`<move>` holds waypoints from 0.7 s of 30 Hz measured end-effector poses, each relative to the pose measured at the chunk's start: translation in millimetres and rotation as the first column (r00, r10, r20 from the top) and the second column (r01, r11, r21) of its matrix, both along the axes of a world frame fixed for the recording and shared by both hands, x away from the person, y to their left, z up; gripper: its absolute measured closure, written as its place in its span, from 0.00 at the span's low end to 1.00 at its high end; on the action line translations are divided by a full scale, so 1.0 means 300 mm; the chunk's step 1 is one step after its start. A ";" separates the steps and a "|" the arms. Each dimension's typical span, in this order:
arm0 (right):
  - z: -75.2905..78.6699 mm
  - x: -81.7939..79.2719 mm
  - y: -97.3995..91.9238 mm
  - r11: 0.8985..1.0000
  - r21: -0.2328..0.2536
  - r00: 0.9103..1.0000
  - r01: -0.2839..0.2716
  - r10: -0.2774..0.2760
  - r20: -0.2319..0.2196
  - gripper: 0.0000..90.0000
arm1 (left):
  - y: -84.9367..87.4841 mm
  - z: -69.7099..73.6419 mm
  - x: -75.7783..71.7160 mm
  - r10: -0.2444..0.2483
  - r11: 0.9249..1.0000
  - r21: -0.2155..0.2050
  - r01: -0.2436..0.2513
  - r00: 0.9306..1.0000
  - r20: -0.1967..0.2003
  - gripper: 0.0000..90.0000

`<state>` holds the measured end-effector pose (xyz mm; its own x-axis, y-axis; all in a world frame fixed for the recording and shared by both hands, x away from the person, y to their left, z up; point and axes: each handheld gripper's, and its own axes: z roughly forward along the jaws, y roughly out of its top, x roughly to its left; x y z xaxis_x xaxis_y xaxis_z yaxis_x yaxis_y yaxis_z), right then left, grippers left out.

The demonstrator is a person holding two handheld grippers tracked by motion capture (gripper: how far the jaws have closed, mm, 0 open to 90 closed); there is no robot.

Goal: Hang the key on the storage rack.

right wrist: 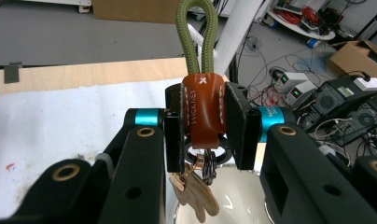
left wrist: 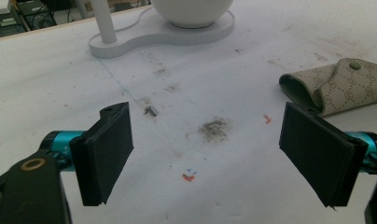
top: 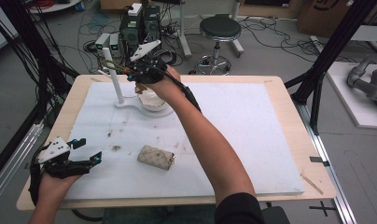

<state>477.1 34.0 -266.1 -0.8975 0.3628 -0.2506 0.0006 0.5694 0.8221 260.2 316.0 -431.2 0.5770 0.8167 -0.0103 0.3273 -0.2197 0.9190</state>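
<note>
The jaws of the left gripper point(top: 86, 150) stand wide apart with nothing between them, low over the near left part of the white mat point(top: 252, 135), as the left gripper view shows with its 2 black pads point(left wrist: 107, 154) well clear of each other. Taking the white stand point(top: 130, 100) at the far side of the mat as the landmark, this gripper sits well on the near side of it and to its left. A beige quilted pouch point(top: 155, 157) lies flat on the mat, also on the near side of the stand and to the right of the left gripper; a dark smudge point(left wrist: 215, 129) marks the mat between them.

The jaws of the right gripper point(right wrist: 206, 123) are clamped on the brown leather tab point(right wrist: 203, 109) of a key strap. Its green cord loop point(right wrist: 197, 32) rises above the pads, and a small tan charm point(right wrist: 196, 193) and a ring hang below them. This gripper is held right at the stand, beside the white post point(top: 113, 74) and over the white bowl point(top: 151, 100) on the stand's base.
</note>
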 end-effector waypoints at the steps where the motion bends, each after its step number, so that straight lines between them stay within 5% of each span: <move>1: 0.000 0.003 0.010 1.000 -0.004 1.000 0.000 0.000 -0.001 0.79 | 0.000 0.000 0.000 0.000 1.000 0.001 0.000 1.000 0.000 0.19; 14: -0.031 0.024 0.081 0.997 -0.072 1.000 0.006 -0.004 0.029 0.79 | 0.007 0.000 -0.003 0.004 1.000 -0.009 -0.004 1.000 0.002 0.19; 21: -0.049 0.041 0.086 0.996 -0.085 1.000 0.023 -0.023 0.009 0.79 | 0.007 -0.001 -0.005 0.004 1.000 -0.010 -0.004 1.000 0.001 0.19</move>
